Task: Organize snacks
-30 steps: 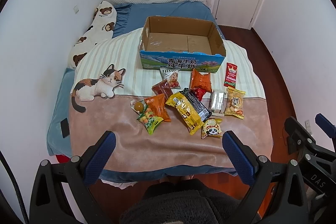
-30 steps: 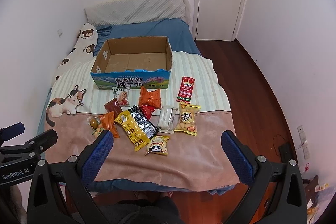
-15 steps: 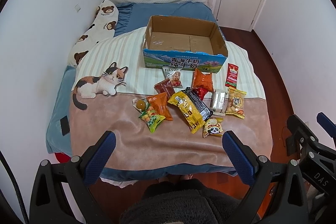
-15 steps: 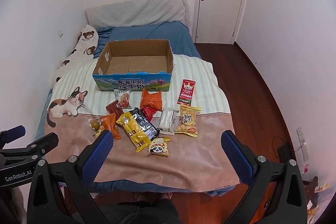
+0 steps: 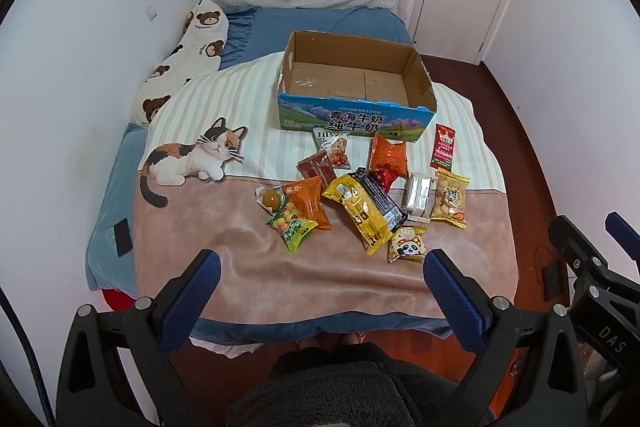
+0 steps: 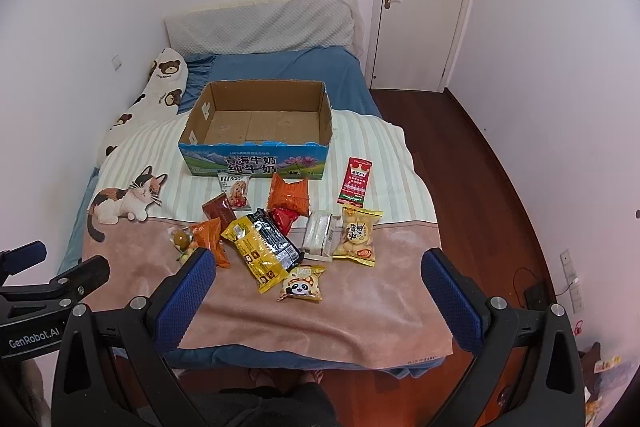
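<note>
Since a second ago both views have crept slightly toward the bed (image 5: pixel 240 291): the open brown cardboard box with a blue printed front (image 5: pixel 352 115) and the snack pile sit a little lower and closer in each view, and nothing on the blanket has been displaced.

The left gripper (image 5: pixel 320 285) hovers over the near edge of the bed, fingers spread wide and empty, its blue-padded fingertips (image 5: pixel 198 285) framing the pile ahead. The right gripper (image 6: pixel 318 283) hangs in the same pose just to its right, also wide apart with nothing between its blue pads (image 6: pixel 190 287).

The box stands well ahead of both grippers, beyond the snacks, and holds nothing but its bare cardboard floor.

Between the grippers and the box lies the loose pile. Nearest the left gripper are a small yellow panda-print packet (image 5: pixel 407 244) and a long yellow-and-black bag (image 5: pixel 366 211). Ahead to its left lie a clear green-ended pouch of round candies (image 5: pixel 286 217) and an orange packet (image 5: pixel 310 201) overlapping it. Ahead to the right are a pale silver-wrapped bar (image 5: pixel 418 191), a yellow bag of round biscuits (image 5: pixel 450 197) and a slim red sachet (image 5: pixel 443 146). A puffy orange bag (image 5: pixel 387 157) and a small white packet (image 5: pixel 331 147) lie just in front of the box
</note>
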A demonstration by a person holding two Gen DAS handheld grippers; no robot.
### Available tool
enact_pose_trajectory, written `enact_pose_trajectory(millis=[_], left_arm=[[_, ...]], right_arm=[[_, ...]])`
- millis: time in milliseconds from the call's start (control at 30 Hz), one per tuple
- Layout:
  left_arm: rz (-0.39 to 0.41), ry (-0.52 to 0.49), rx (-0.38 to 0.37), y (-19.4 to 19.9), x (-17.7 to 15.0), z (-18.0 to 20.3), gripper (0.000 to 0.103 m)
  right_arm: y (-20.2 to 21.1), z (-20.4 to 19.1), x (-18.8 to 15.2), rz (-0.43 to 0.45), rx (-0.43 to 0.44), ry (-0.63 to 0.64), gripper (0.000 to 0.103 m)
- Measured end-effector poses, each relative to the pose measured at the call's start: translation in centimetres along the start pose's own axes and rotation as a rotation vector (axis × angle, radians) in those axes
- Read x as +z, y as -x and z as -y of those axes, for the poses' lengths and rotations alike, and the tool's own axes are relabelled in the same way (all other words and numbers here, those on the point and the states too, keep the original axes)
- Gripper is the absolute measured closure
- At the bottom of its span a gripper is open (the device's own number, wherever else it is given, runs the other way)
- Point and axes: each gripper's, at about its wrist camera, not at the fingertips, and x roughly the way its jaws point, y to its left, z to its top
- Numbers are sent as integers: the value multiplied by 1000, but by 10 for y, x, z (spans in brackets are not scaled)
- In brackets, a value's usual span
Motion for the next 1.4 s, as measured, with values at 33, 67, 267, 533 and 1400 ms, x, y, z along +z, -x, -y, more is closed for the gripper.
enact_pose_trajectory(millis=[33, 67, 267, 533, 1400], left_arm=[[0, 1, -1, 0, 0, 0, 0], [0, 1, -1, 0, 1, 0, 0], [-1, 2, -4, 1, -1, -1, 0], [6, 8, -5, 3, 0, 1, 0], [13, 37, 11, 2, -4, -4, 0]], right_arm=[[1, -1, 0, 1, 0, 1, 0], [0, -2, 0, 1, 0, 1, 0], [2, -3, 0, 4, -7, 4, 0], [4, -4, 0, 9, -11, 7, 0], [8, 5, -10, -3, 9, -23, 0]])
